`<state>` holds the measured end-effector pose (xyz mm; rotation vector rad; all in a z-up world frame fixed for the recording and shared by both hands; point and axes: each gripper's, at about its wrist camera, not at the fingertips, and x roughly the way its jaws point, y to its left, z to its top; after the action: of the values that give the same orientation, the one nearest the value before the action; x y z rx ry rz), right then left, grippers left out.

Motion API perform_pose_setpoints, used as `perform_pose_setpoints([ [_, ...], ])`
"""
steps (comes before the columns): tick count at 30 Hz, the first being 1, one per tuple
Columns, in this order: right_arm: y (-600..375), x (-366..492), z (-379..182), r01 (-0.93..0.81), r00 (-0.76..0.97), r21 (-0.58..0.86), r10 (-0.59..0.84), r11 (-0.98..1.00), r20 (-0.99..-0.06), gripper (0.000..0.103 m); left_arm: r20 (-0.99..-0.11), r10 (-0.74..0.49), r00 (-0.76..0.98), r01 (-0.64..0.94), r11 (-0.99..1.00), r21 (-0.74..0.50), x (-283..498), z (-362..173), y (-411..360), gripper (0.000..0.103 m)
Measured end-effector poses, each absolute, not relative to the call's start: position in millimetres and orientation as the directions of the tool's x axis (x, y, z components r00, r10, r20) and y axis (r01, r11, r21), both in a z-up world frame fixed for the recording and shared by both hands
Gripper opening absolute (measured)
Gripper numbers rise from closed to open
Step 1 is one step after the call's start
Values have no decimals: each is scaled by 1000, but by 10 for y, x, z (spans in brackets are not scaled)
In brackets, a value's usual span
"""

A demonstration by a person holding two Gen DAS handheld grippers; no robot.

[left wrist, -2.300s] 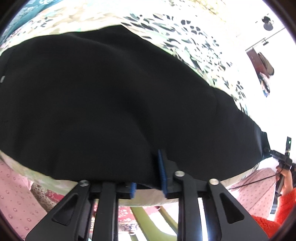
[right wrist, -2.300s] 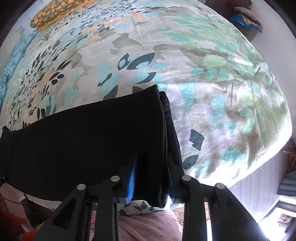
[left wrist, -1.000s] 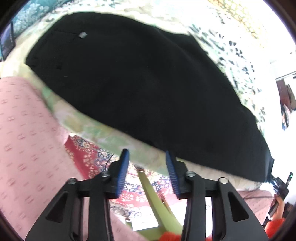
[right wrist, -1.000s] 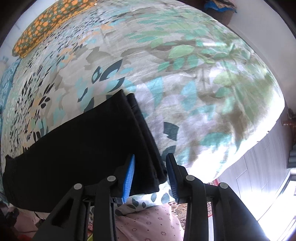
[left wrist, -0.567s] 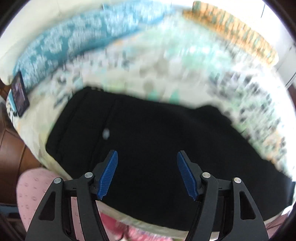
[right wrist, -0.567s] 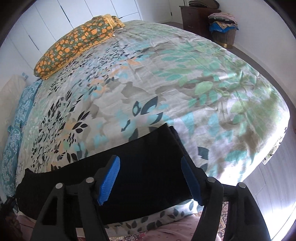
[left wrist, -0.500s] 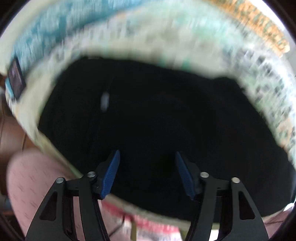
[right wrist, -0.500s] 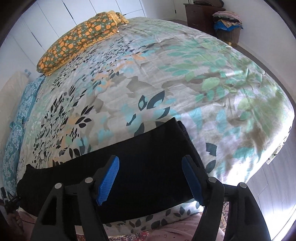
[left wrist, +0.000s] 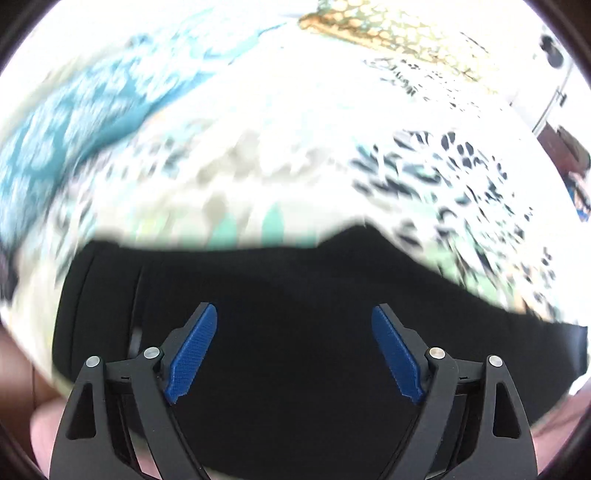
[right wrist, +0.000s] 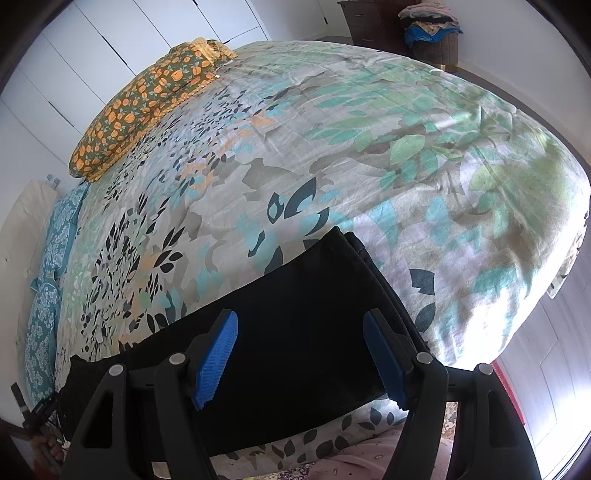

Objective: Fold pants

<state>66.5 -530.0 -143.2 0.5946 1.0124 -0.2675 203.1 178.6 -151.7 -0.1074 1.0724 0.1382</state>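
Black pants [right wrist: 295, 332] lie flat along the near edge of a bed, folded lengthwise, leg hems at the right end. In the left wrist view, which is blurred, the waistband end of the pants [left wrist: 295, 332] fills the lower half. My left gripper [left wrist: 294, 354] hovers above that end, its jaws opening wide, with no cloth pinched between the blue pads. My right gripper [right wrist: 300, 356] hangs open above the hem end, pads clear of the fabric.
The bed carries a leaf-patterned cover [right wrist: 369, 166]. An orange-flowered pillow [right wrist: 147, 103] lies at its far end and blue patterned pillows [right wrist: 48, 277] at the left. A dark dresser with a clothes pile [right wrist: 424, 26] stands far right. Pink patterned fabric [right wrist: 369, 458] shows below the bed edge.
Both grippers let go of the pants' near edge, opened and lifted. The left one swung from below the bed edge to above the waistband end and keeps widening.
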Motion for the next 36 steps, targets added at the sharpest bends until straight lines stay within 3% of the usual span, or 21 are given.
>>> perform_pose_setpoints([
  [4, -5379, 608, -1498, 509, 502, 360, 71, 782, -862, 71, -941, 146, 305, -223, 972, 79, 2528, -2056, 1852, 87],
  [8, -5419, 598, -1556, 512, 492, 382, 101, 769, -864, 71, -919, 189, 347, -226, 967, 113, 2376, -2024, 1787, 88],
  [15, -5828, 636, -1639, 466, 621, 626, 274, 625, -735, 70, -886, 9, 464, -154, 985, -71, 1976, -1654, 1473, 89],
  [19, -5957, 915, -1587, 395, 531, 514, 267, 762, -804, 70, -892, -13, 451, -104, 992, -67, 1838, -1707, 1265, 89],
  [22, -5983, 1086, -1736, 347, 420, 496, 341, 796, -841, 70, -909, 0, 417, -128, 990, -59, 1802, -1837, 1288, 89],
  [28, -6023, 1193, -2057, 309, 288, 443, 361, 842, -887, 69, -902, 9, 432, -168, 983, -71, 1774, -1812, 1419, 89],
  [32, -5983, 1244, -2205, 286, 248, 470, 410, 835, -878, 59, -902, 23, 431, -192, 979, -67, 1765, -1839, 1480, 89],
  [34, -5940, 1242, -2237, 276, 233, 490, 437, 827, -869, 59, -907, 26, 421, -204, 977, -67, 1764, -1875, 1503, 89],
  [35, -5937, 1233, -2259, 283, 227, 504, 453, 816, -862, 52, -908, 27, 418, -208, 976, -67, 1765, -1889, 1512, 89],
  [36, -5950, 1221, -2293, 300, 220, 516, 468, 803, -856, 30, -909, 28, 416, -210, 975, -67, 1766, -1899, 1518, 89],
])
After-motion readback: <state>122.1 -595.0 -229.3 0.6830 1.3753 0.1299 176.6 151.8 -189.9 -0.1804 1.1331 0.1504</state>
